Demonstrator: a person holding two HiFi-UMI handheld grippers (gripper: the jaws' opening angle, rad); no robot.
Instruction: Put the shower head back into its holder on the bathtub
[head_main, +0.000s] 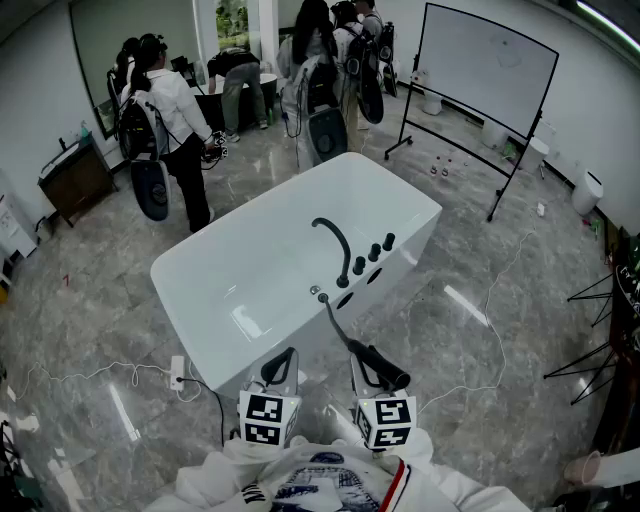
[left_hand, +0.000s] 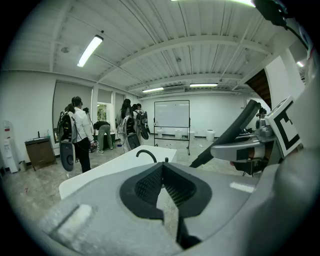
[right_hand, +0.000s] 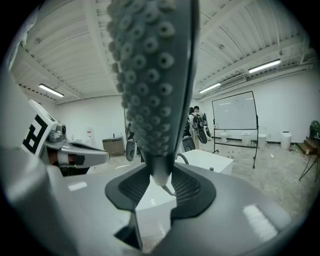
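No brand or label can be read from here: the only print is the black-and-white square pattern on my two marker cubes (head_main: 268, 418), and the faint marks on the whiteboard (head_main: 490, 65) far beyond my tips are too small to read. My right gripper (right_hand: 161, 175) is clamped on the shower head (right_hand: 152, 75). Its narrow neck sits between the ribbed pads and its nozzle face rises straight up in front of the lens, hiding much of what lies ahead. My left gripper (left_hand: 162, 170) is just to the left of it, pads together at the tips with nothing between them. The black hose (head_main: 335, 318) runs forward from the shower head to a small fitting (head_main: 316, 292) on the near rim of the white bathtub (head_main: 240, 290), just ahead of both jaws. Past that fitting stand a curved black spout (head_main: 335, 240) and a row of black knobs (head_main: 373, 253). I cannot tell which opening is the holder. The floor (head_main: 470, 400) is glossy grey stone-look tile, under a white ribbed ceiling with strip lights (left_hand: 90, 50). A white cable (head_main: 495, 330) trails to the right of my jaws, and a power strip (head_main: 177, 372) lies to their left. Beyond the tub, people with backpacks (head_main: 170, 120) stand by a dark cabinet (head_main: 72, 180).
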